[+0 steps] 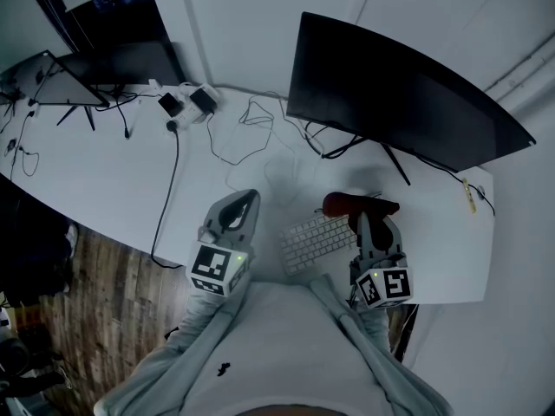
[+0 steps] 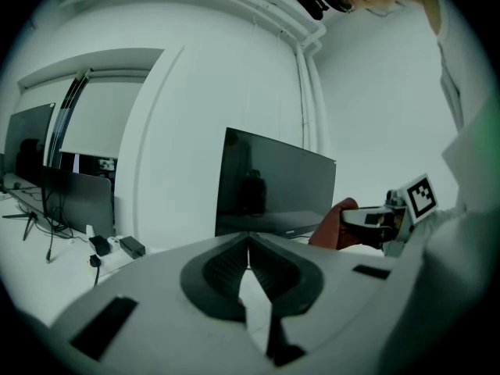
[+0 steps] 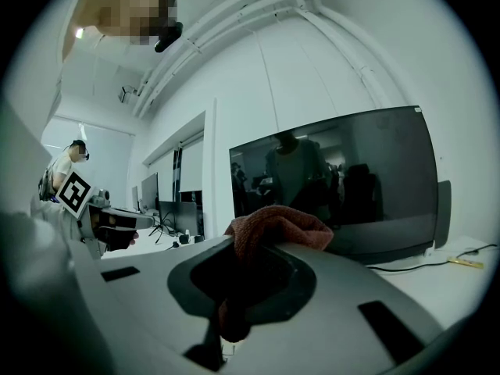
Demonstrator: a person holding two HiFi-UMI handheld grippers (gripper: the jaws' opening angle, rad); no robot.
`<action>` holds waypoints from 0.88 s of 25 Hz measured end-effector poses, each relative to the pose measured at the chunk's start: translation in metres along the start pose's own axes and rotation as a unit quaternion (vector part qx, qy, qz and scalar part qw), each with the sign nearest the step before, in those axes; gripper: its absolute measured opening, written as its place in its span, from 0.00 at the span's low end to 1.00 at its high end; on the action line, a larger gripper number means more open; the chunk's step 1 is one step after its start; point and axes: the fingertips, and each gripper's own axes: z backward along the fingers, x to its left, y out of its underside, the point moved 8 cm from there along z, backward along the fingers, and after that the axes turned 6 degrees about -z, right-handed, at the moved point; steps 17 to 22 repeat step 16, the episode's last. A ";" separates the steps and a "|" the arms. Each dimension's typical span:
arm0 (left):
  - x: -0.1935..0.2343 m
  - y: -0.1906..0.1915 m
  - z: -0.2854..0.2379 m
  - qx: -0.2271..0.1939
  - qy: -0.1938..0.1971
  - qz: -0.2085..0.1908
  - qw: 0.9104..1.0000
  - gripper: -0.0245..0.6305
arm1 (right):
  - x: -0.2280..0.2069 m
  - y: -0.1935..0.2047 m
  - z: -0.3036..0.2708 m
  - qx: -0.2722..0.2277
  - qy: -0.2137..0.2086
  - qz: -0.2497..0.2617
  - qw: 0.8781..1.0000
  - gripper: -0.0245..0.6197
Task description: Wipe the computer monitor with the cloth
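The dark curved monitor [image 1: 395, 102] stands at the back right of the white desk [image 1: 104, 189]. A rust-red cloth [image 1: 351, 204] is bunched in my right gripper [image 1: 366, 213], which is shut on it, low in front of the screen and above the desk. In the right gripper view the cloth [image 3: 285, 223] bulges out over the jaws, with the monitor [image 3: 344, 178] well beyond it. My left gripper [image 1: 241, 204] hovers to the left of the keyboard [image 1: 316, 241], shut and empty. Its jaws meet at the tip in the left gripper view [image 2: 248, 242], facing the monitor [image 2: 273, 186].
A second monitor [image 1: 121, 63] and a tilted screen [image 1: 52, 81] stand at the far left. Power adapters [image 1: 186, 102] and loose cables [image 1: 247, 133] lie behind the grippers. A yellow item [image 1: 469, 196] lies by the desk's right edge. Wood floor [image 1: 95, 302] shows at the lower left.
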 end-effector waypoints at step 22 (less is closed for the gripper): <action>-0.001 0.000 0.004 -0.003 -0.007 0.004 1.000 0.07 | -0.002 0.004 0.010 -0.005 0.001 -0.014 1.000 0.10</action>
